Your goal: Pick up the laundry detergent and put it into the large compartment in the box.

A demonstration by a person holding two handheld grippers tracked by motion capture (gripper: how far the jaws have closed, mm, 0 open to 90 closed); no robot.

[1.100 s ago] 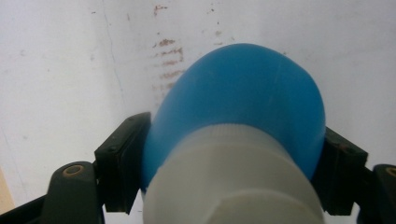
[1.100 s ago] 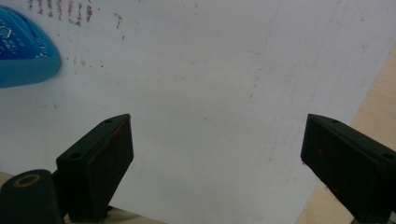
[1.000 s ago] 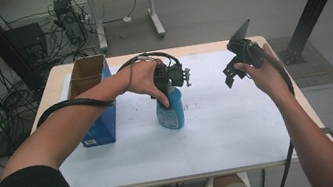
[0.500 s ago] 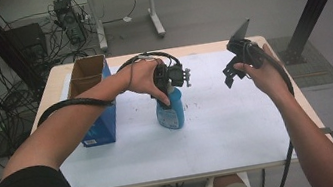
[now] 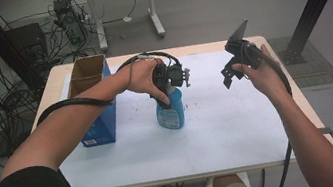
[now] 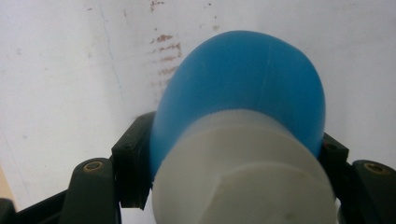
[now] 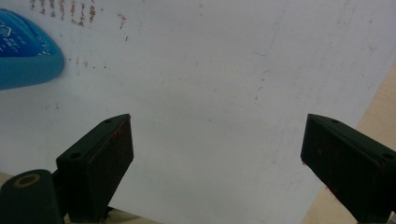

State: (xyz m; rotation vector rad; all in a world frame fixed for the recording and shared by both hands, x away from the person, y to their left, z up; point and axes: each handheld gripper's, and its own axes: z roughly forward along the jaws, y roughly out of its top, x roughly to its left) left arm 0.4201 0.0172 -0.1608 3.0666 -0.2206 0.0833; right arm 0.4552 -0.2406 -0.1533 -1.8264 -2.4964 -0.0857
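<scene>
My left gripper (image 6: pixel 233 186) sits low in the left gripper view, its jaws having just been closing, and they now clamp the neck of the blue bottle (image 6: pixel 243 88) from both sides, right under its white cap (image 6: pixel 243 182). In the high view the same left gripper (image 5: pixel 168 79) comes down on top of the blue bottle (image 5: pixel 170 113), which stands upright a little left of the frame's centre on the white sheet (image 5: pixel 211 132) that covers the table (image 5: pixel 302 102). Just left of the bottle stands a blue box (image 5: pixel 101 126) with its brown flaps open toward the upper left.

My right gripper (image 7: pixel 217 149) has its jaws spread wide with nothing between them; beyond them lies bare white sheet, with a corner of the bottle at the upper left of that view. In the high view the right gripper (image 5: pixel 231 70) hangs above the sheet in the upper right, well apart from the bottle.
</scene>
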